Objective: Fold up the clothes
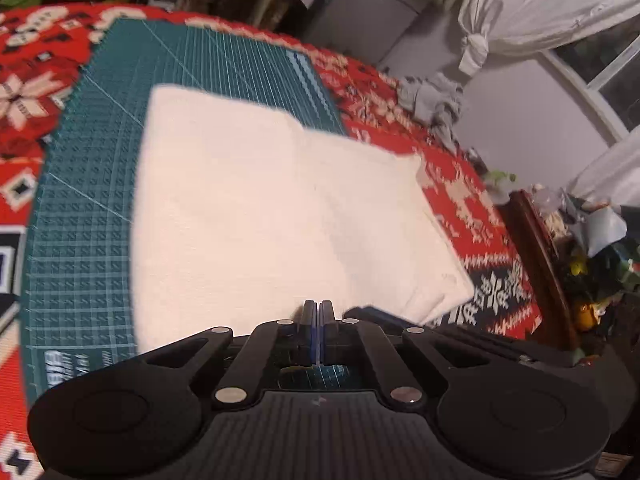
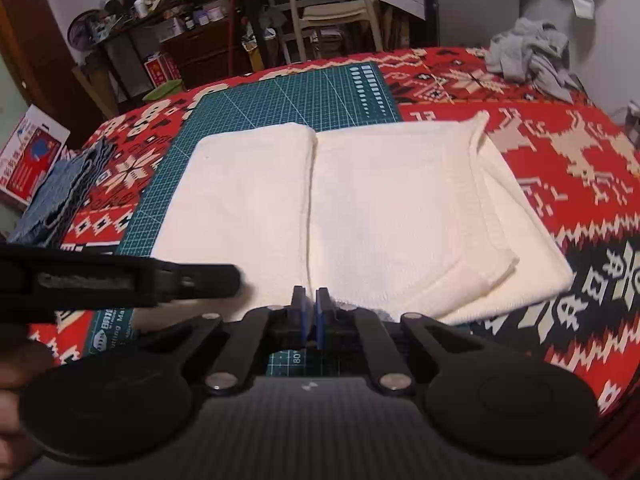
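Note:
A cream-white cloth [image 1: 272, 208] [image 2: 360, 208] lies folded flat, partly on a green cutting mat [image 1: 80, 200] [image 2: 280, 96], with a crease running down its middle. Its right side shows layered edges. My left gripper [image 1: 318, 308] is shut at the cloth's near edge, and I see nothing between its pads. It also reaches in from the left of the right wrist view as the left gripper [image 2: 234, 278], low over the cloth's near left corner. My right gripper [image 2: 311, 300] is shut to a thin slit at the near edge, by the crease, with no cloth visibly pinched.
A red patterned blanket [image 1: 472, 208] [image 2: 580, 168] covers the surface. A grey pile of clothes [image 1: 432, 96] [image 2: 532, 56] sits at the far right. Blue folded fabric [image 2: 60, 196] lies at the left edge. A chair [image 2: 332, 8] and cluttered furniture stand beyond.

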Motion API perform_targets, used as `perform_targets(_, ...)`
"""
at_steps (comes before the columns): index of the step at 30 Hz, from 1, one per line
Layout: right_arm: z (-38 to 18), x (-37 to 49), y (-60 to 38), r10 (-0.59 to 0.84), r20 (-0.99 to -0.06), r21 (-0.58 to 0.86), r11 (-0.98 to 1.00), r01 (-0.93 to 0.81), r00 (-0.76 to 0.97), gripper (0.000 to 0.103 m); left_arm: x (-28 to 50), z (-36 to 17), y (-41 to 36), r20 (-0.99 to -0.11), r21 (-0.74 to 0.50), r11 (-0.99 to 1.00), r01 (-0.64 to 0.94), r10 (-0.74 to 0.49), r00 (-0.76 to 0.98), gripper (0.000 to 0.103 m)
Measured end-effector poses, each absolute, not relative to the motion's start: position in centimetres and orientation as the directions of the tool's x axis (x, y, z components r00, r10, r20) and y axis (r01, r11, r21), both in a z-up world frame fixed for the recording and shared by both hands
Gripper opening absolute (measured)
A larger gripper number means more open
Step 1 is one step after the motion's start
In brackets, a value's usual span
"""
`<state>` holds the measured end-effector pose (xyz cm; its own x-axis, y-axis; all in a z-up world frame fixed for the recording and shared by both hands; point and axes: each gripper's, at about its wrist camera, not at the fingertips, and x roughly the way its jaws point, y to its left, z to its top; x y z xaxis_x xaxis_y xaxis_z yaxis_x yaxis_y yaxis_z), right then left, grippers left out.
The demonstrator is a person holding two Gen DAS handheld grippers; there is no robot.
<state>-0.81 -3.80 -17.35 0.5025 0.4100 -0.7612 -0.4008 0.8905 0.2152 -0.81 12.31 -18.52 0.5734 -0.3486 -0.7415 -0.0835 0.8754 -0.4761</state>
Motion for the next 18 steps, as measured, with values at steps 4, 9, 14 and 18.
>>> perform_targets(4,-17.4,-0.6,-3.8,0.416,-0.764,0.219,0.887,-0.407,0.494,0.005,-0.6,-19.2,12.9,-0.730,-0.518,0.849,-0.103,-0.376,0.570,0.001)
perform_targets(9,-17.0,-0.5,-4.4,0.415,-0.765,0.216,0.886,-0.411,0.493,0.005,-0.6,-19.2,13.3,-0.721,-0.556,0.822,-0.124,-0.402,0.564,0.001)
perform_targets(14,-16.3,-0.3,-5.6,0.409,-0.760,0.216,0.892,-0.397,0.505,0.006,-1.1,-17.9,14.5,-0.682,-0.598,0.790,-0.134,-0.413,0.604,0.001)
perform_targets(18,-15.8,0.5,-5.3,0.414,-0.755,0.217,0.890,-0.402,0.509,0.010,-1.3,-16.7,16.1,-0.664,-0.598,0.787,-0.152,-0.380,0.644,0.001)
